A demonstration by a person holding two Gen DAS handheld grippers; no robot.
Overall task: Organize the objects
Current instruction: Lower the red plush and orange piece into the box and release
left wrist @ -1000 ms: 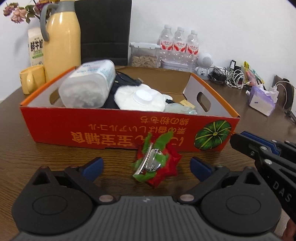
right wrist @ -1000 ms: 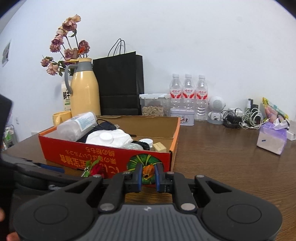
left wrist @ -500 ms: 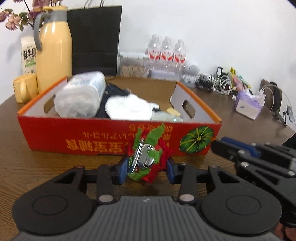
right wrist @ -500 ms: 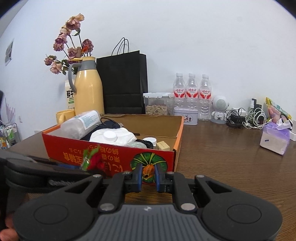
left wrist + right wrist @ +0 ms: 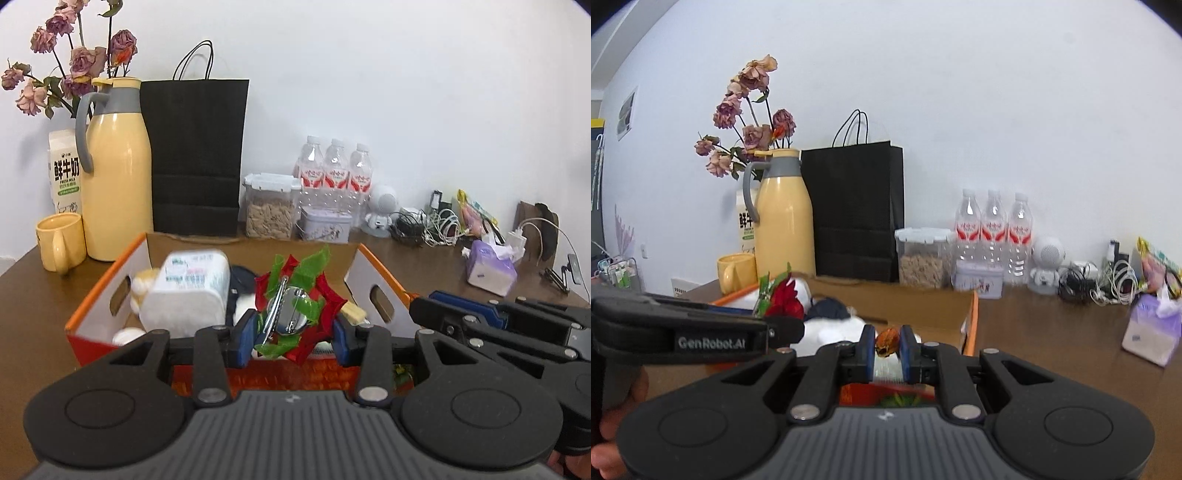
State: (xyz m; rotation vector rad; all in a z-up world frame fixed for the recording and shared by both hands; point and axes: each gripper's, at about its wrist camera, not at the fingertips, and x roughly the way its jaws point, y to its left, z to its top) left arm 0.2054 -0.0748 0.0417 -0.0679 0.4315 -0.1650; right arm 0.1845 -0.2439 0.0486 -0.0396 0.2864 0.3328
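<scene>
now left hand-held gripper (image 5: 291, 334) pinching red-green ribbon brooch (image 5: 295, 314): clear orange cardboard box (image 5: 110, 291) rim, then release low inside

The brooch (image 5: 293, 314) shows red and green fabric around silver metal. The cardboard box (image 5: 107, 291) is red outside with orange rims. The thermos (image 5: 116, 184) is pale yellow, grey-handled; the paper bag (image 5: 195, 155) black.

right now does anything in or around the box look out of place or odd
Mostly the cardboard box: the print on its red front reads upside down, so it stands inverted. The flowers behind the yellow jug are dried and drooping. The red-and-green brooch is held in the left gripper, not misplaced.
</scene>
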